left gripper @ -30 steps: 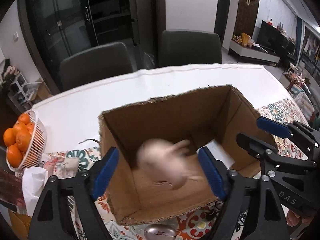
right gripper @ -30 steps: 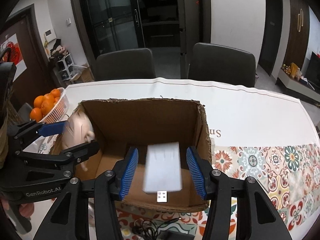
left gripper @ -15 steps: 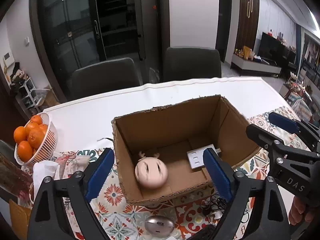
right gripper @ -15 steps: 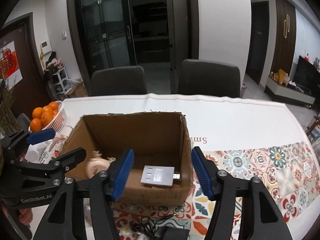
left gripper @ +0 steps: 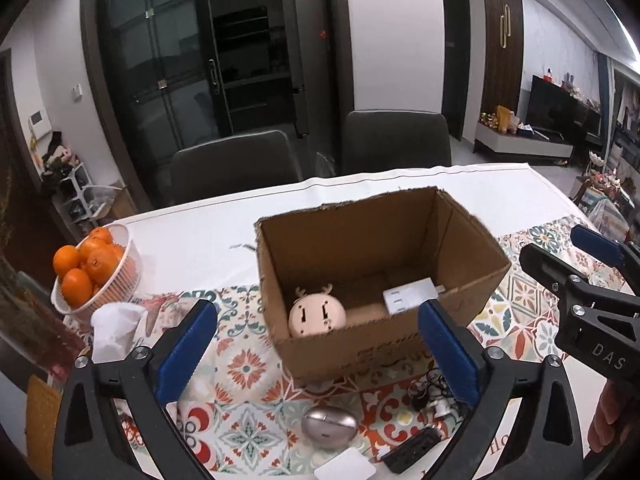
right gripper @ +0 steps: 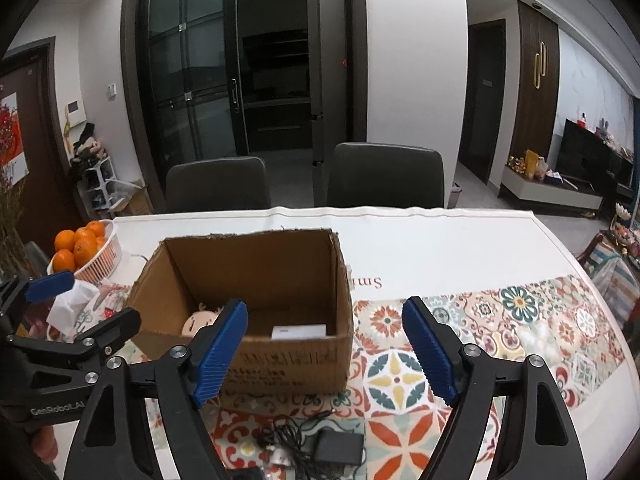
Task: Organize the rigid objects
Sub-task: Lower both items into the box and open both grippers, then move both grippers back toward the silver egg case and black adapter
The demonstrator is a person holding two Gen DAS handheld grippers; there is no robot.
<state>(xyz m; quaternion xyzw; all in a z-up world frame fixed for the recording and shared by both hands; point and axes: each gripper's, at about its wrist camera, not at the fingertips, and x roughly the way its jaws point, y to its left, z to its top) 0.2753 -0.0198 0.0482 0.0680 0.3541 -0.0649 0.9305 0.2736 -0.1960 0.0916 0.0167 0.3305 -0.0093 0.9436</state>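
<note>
An open cardboard box point(left gripper: 400, 344) point(right gripper: 280, 364) stands on the patterned table runner. Inside it lie a round pink deer-faced toy point(left gripper: 317, 316) point(right gripper: 199, 321) and a white socket adapter point(left gripper: 410, 295) point(right gripper: 299, 332). My left gripper point(left gripper: 316, 352) hangs in front of the box, jaws still opening, nothing between them. My right gripper point(right gripper: 324, 354) is also in front of the box, its jaws opening and empty. On the runner near me lie a silver oval mouse point(left gripper: 329, 427), a black power adapter point(right gripper: 340, 446) with tangled cable point(right gripper: 286, 438), and a white flat piece point(left gripper: 345, 471).
A white basket of oranges point(left gripper: 94, 272) point(right gripper: 86, 250) and a crumpled tissue point(left gripper: 114, 330) sit at the left. Two dark chairs point(right gripper: 304, 180) stand behind the white-covered table point(right gripper: 440, 240). A hand point(left gripper: 612, 424) holds the right gripper's handle at the lower right.
The pink toy and the white adapter dropped from the grippers into the box. Both grippers opened and drew back and up, away from the box.
</note>
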